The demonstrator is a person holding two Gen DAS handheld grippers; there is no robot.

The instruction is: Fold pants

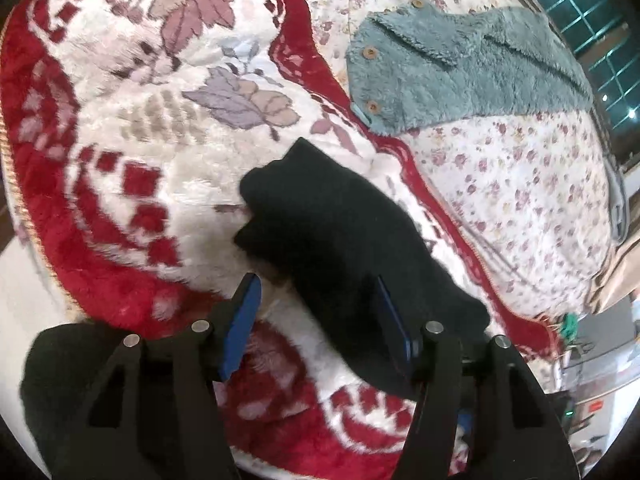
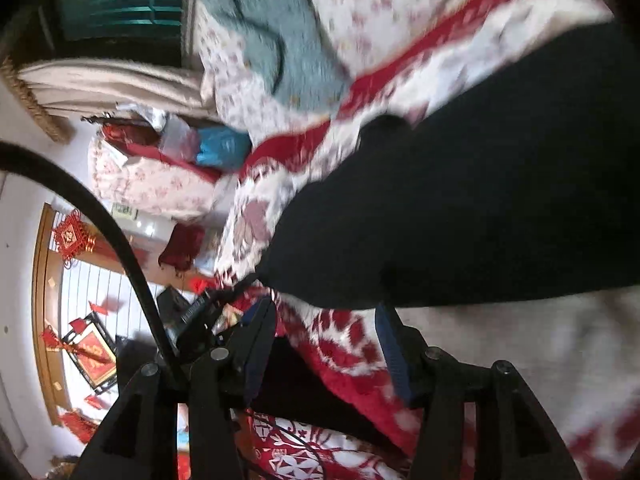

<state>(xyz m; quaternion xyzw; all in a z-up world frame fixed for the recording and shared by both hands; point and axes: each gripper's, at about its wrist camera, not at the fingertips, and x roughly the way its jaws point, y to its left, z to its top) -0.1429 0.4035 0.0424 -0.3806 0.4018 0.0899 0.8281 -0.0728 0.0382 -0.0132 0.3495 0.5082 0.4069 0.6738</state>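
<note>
Black knit fabric, the pants (image 1: 344, 240), lies bunched in a narrow heap on a red-and-white plush blanket (image 1: 120, 152) spread over the bed, with a teal fleece garment (image 1: 460, 68) lying further off on the flowered sheet (image 1: 520, 184). The left gripper (image 1: 316, 320) stands with its blue pads (image 1: 240, 328) apart; the near end of the pants passes between them, but the pads do not appear to press on it. The right gripper (image 2: 326, 344) is likewise apart, with only blanket between its pads and the edge of the pants (image 2: 480, 200) just beyond its tips. The main risk is a grab that takes blanket pile along with the pants, since both are soft and thick and the black cloth hides its own edges and layers. A pinch on one layer only would drag the heap crooked instead of folding it. The right view is blurred, so the hem's exact place cannot be told.
</note>
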